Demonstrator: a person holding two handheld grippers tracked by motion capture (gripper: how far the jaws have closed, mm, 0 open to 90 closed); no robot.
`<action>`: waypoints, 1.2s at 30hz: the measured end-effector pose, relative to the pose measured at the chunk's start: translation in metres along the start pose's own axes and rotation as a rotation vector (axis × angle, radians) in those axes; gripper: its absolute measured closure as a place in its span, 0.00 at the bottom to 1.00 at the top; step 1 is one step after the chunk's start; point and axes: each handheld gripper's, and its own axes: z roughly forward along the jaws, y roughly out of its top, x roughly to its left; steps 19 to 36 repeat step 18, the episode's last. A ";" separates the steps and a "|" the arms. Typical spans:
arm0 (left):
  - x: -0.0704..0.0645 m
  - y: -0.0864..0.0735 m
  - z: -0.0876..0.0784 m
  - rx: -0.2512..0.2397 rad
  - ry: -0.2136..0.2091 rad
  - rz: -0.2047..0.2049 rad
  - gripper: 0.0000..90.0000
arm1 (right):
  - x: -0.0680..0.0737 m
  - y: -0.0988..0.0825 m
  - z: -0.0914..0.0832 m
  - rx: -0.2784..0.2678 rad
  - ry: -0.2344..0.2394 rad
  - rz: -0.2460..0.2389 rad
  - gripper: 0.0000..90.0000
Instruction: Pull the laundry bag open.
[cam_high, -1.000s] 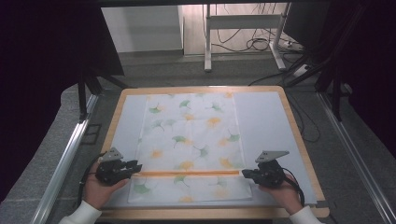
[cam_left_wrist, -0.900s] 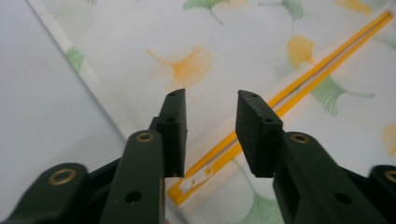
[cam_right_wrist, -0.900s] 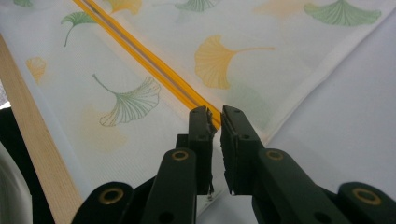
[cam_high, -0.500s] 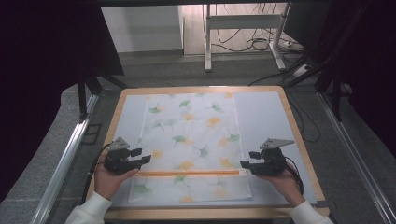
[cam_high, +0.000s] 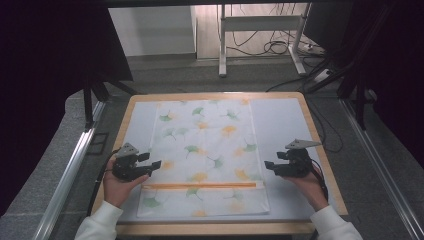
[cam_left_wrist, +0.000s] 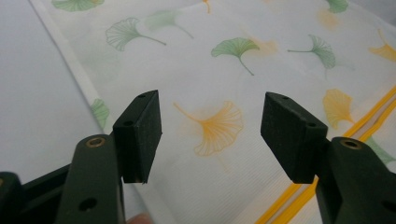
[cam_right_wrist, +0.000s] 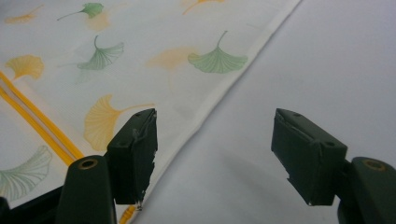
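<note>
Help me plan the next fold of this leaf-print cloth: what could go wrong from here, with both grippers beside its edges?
1. Both grippers, left gripper and right gripper, have just been opening and hold nothing; the cloth lies flat, so a regrasp could pinch the pale mat too, or miss the thin edge.
2. Uneven grips at the two side edges might skew the orange stripe and the fold line.

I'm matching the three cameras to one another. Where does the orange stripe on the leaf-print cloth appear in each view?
High view: orange stripe runs level across the cloth's near part.
Left gripper view: lower right corner.
Right gripper view: left edge.
Shared landmark: the leaf-print cloth.
</note>
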 end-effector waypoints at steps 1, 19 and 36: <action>0.001 -0.001 -0.001 -0.003 0.001 0.000 0.43 | 0.000 -0.001 -0.001 -0.001 -0.001 0.004 0.35; -0.001 -0.003 -0.001 -0.002 0.014 0.027 0.43 | -0.001 -0.004 -0.005 -0.012 -0.005 -0.023 0.35; -0.001 -0.003 -0.001 -0.002 0.014 0.027 0.43 | -0.001 -0.004 -0.005 -0.012 -0.005 -0.023 0.35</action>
